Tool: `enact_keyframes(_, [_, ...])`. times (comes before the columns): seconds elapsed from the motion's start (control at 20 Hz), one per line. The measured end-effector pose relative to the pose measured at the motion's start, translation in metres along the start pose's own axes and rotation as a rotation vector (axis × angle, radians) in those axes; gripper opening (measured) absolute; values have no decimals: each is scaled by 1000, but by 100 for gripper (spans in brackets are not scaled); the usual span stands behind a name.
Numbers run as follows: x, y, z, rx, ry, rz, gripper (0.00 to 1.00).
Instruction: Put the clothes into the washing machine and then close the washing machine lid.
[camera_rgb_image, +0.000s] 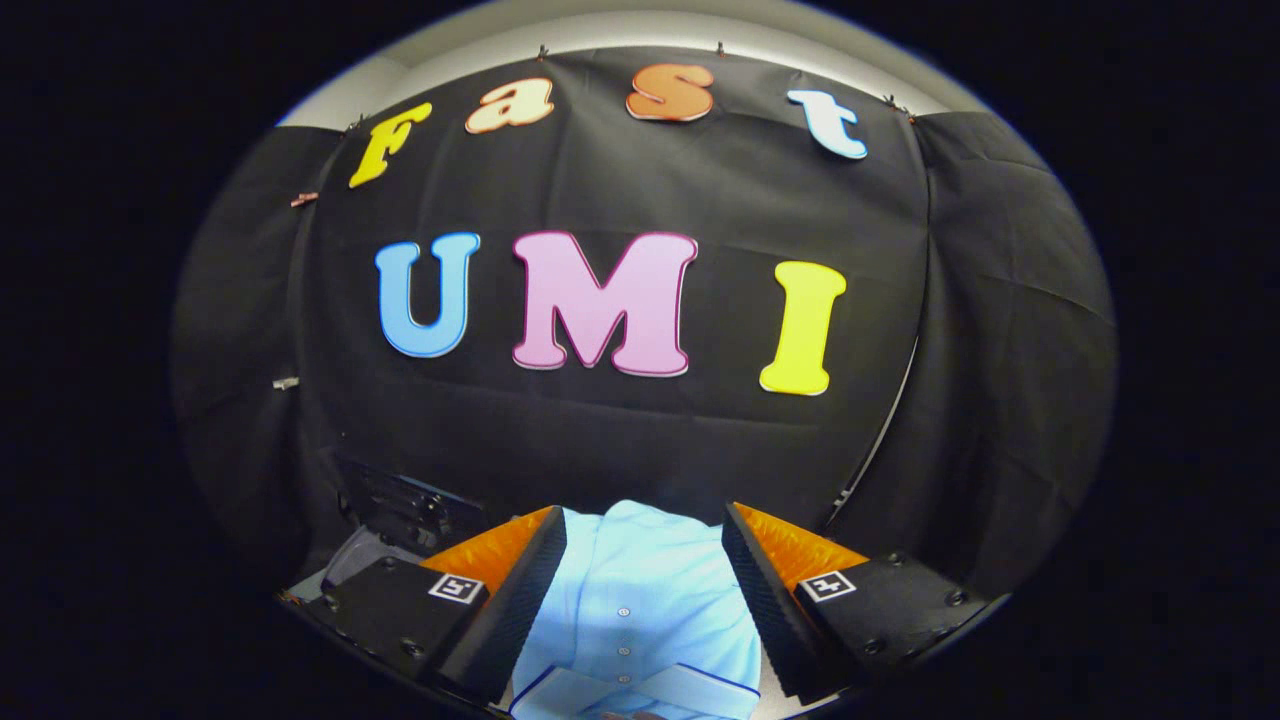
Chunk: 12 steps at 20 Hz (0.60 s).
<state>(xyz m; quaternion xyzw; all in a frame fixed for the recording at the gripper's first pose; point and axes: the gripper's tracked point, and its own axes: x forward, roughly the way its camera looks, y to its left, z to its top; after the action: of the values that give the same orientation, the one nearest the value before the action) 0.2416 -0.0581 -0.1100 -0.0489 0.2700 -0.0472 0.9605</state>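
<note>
A light blue buttoned shirt (640, 600), folded, fills the gap between my two fingers and bulges up past their tips in front of the black wall. My gripper (645, 515) is shut on it, with the ribbed black pad (520, 600) on the left and the other pad (760, 600) on the right both pressing into the cloth. The shirt's collar with a dark blue edge (640, 690) lies nearest the camera. The shirt hides whatever lies below it.
A dark boxy object (405, 505) stands low to the left, beyond the left finger, with a grey surface (350, 570) beside it. I cannot tell whether it is the washing machine. The black cloth wall (640, 440) stands close ahead.
</note>
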Motion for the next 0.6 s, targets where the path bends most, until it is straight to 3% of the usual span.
enact_keyframes(0.3, [57, -7, -48, -18, 185, -36, 98])
enact_keyframes(0.6, [81, -3, -83, -40, 284, -20, 98])
